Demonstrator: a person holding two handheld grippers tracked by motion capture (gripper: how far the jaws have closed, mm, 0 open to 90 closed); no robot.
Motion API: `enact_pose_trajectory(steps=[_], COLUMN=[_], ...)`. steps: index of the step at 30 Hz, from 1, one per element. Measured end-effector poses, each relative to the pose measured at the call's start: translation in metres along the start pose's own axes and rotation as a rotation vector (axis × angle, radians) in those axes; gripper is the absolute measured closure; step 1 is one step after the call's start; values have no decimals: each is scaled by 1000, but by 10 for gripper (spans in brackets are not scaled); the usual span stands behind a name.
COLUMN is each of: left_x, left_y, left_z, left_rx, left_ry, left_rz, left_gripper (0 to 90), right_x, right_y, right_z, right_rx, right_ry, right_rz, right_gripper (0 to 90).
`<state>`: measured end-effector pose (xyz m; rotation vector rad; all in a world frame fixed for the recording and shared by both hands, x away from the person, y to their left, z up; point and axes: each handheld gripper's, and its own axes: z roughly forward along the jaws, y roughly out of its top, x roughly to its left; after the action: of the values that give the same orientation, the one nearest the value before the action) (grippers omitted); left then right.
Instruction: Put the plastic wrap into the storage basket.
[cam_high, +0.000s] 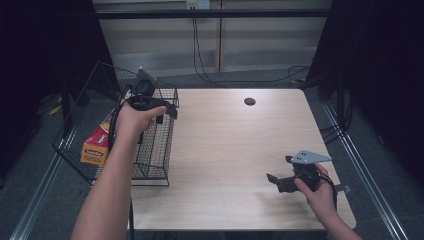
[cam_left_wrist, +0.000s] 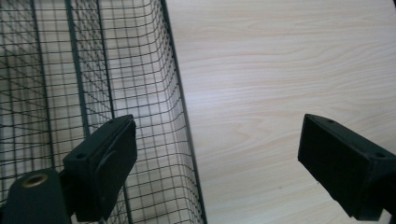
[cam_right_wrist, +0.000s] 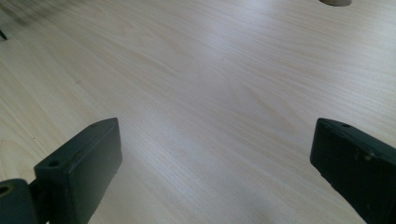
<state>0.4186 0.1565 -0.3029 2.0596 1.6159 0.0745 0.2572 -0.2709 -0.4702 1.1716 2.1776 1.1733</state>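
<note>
A black wire basket (cam_high: 151, 155) stands at the left edge of the light wood table (cam_high: 235, 150). A red, orange and yellow box (cam_high: 96, 144) lies inside it. A hand holds my left gripper (cam_high: 166, 113) above the basket's right wall, open with nothing between its jaws. In the left gripper view, my left gripper (cam_left_wrist: 217, 135) straddles the basket wall (cam_left_wrist: 180, 98), one jaw over the mesh and the other over the table. My right gripper (cam_high: 280, 169) is low over the table's near right part, open and holding nothing. In the right gripper view, my right gripper (cam_right_wrist: 212, 130) faces bare wood.
A dark round cable hole (cam_high: 249, 101) sits near the table's far edge and also shows as a hole (cam_right_wrist: 334, 2) at the top of the right gripper view. Cables (cam_high: 200, 60) hang behind the table. Metal rails (cam_high: 360, 165) run along both sides.
</note>
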Motion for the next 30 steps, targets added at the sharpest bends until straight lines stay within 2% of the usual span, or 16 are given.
enact_pose_trajectory(steps=[9,26,30], left_x=[-15,-34,-39], left_y=[-3,-10,-11], left_z=[13,23,26], left_rx=[10,9,16], left_ry=[-29,-67,-81], left_rz=[47,96,119], left_gripper=[116,117,117], right_x=[0,1,1], right_y=[0,0,0], right_z=[0,0,0], right_rx=[2,1,4], right_ry=[8,12,10], right_rz=[0,-8,-5], right_gripper=[19,19,19])
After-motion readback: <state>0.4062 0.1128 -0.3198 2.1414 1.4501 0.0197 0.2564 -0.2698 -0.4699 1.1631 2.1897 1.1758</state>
